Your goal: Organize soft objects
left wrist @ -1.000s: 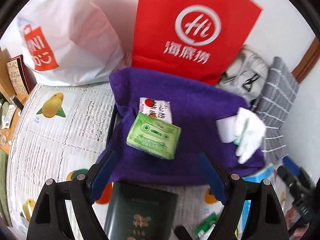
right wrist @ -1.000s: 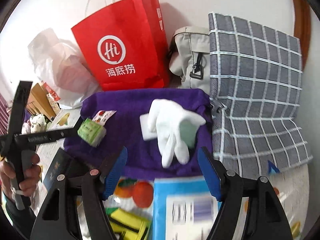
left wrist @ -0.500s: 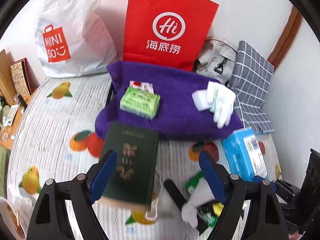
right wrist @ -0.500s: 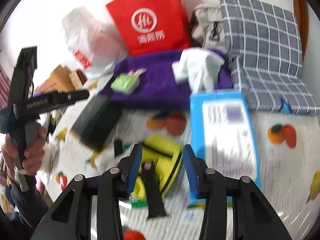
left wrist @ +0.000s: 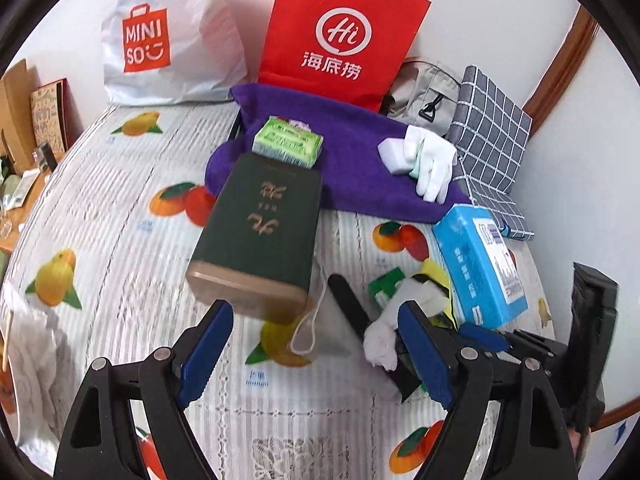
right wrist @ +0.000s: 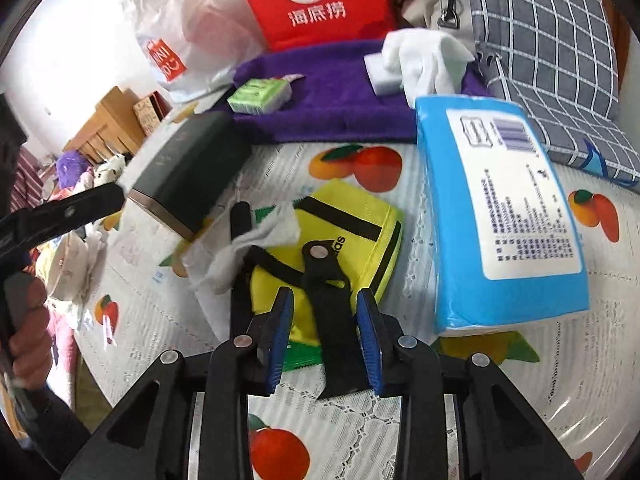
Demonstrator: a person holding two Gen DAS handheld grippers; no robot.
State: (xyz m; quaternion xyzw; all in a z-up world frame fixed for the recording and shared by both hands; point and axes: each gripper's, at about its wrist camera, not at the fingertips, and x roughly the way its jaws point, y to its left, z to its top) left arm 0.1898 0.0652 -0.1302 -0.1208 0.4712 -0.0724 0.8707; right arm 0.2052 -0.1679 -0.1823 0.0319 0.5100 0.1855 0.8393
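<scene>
A purple towel [left wrist: 352,160] lies at the back with a green tissue pack [left wrist: 288,142], a white sponge [left wrist: 390,156] and a white glove [left wrist: 434,164] on it. My left gripper [left wrist: 316,348] is open and empty, just short of a dark green box [left wrist: 264,232]. My right gripper [right wrist: 324,336] is partly open, its pads either side of the black strap [right wrist: 332,312] of a yellow pouch [right wrist: 352,232]; the pads stand apart from the strap. A crumpled white cloth [right wrist: 248,248] lies on the pouch's left. A blue tissue pack [right wrist: 504,216] lies to the right.
A red paper bag [left wrist: 344,32], a white Miniso bag [left wrist: 168,36], a grey bag [left wrist: 424,92] and a checked cushion [left wrist: 488,140] stand along the back wall. The fruit-print cloth [left wrist: 120,220] covers the surface. A white face mask [left wrist: 320,328] lies by the green box.
Both grippers have pulled back from the purple towel towards the near side. The right gripper has narrowed and come down over the yellow pouch's black strap. The left stays wide open.
</scene>
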